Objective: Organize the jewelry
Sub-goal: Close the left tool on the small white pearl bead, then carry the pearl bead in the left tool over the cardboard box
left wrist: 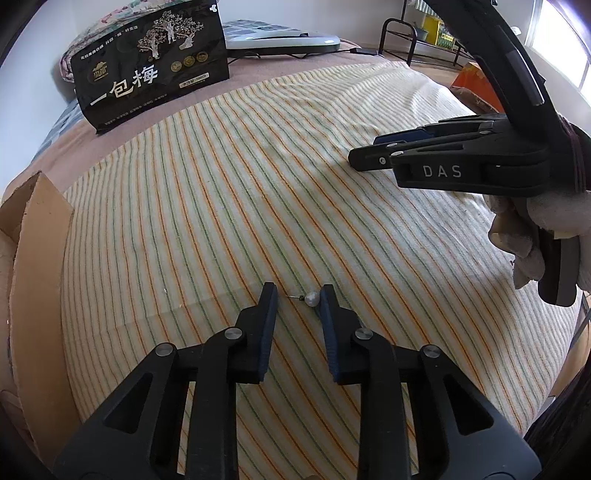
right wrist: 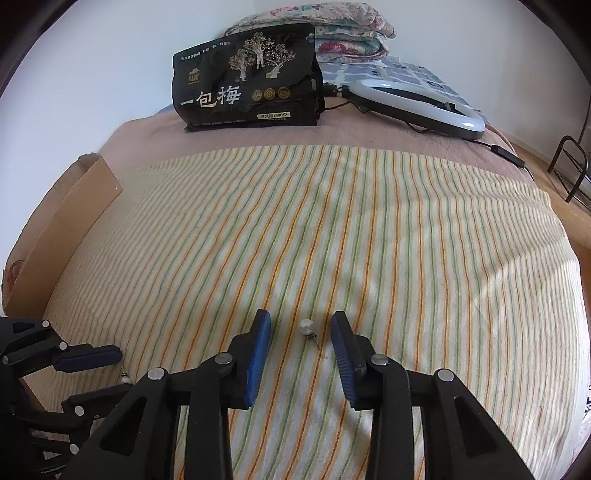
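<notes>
A pearl earring [left wrist: 311, 298] with a thin metal post lies on the striped cloth [left wrist: 258, 184], between the tips of my open left gripper [left wrist: 298, 291] and close to its right finger. A second pearl earring [right wrist: 306, 326] lies on the cloth [right wrist: 332, 221] between the tips of my open right gripper [right wrist: 301, 321]. The right gripper also shows in the left wrist view [left wrist: 364, 155], seen side-on above the cloth at the right. The left gripper shows at the lower left of the right wrist view [right wrist: 107, 373], open around the first earring [right wrist: 125, 377].
A black snack bag [left wrist: 147, 62] [right wrist: 247, 77] stands at the far edge of the bed. A cardboard box [left wrist: 33, 266] [right wrist: 62, 225] sits at the left. A white ring light [right wrist: 417, 103] with its cable and folded quilts [right wrist: 314, 33] lie behind.
</notes>
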### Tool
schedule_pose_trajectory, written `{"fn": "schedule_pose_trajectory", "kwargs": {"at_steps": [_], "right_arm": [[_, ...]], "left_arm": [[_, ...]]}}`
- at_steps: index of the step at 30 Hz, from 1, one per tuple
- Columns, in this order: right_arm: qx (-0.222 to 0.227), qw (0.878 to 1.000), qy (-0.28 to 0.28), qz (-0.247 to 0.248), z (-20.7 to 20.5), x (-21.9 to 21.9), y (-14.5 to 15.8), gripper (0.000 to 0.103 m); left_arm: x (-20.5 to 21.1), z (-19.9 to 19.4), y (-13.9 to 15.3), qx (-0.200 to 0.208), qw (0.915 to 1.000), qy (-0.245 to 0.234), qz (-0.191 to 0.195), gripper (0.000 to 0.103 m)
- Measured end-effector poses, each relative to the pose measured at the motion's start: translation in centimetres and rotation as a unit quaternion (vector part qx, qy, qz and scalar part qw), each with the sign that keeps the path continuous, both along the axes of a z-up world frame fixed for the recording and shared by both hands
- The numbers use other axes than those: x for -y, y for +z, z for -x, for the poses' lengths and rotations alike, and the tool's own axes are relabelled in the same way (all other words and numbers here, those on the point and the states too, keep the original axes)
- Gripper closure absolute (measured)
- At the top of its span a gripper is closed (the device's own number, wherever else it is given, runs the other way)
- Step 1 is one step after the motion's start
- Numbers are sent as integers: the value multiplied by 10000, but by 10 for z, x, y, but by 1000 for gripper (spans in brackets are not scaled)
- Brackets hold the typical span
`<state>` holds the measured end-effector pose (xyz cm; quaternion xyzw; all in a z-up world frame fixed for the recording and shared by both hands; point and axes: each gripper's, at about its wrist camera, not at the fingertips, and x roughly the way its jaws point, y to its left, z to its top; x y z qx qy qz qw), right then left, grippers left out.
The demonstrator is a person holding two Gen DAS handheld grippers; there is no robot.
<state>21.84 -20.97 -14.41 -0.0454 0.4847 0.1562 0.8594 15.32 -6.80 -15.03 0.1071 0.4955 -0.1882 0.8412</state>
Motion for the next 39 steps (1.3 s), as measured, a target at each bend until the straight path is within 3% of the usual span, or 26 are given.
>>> {"fn": "schedule_pose_trajectory", "kwargs": {"at_steps": [5, 13, 21, 39], "right_arm": [[5, 10000, 36, 43, -1, -3, 0, 84], [-28, 10000, 22, -73, 0, -2, 1, 96], [138, 9997, 36, -176, 3, -4, 17, 97], [697, 9958, 22, -601, 24, -15, 83, 97]], "left_arm": [[0, 0, 0, 32, 10000, 4, -42, 86], [-1, 2, 2, 69, 9999, 22, -78, 87], [-9, 1, 13, 155, 9997, 169, -8, 87], [-52, 1, 74, 711, 9937, 724, 483, 87]]}}
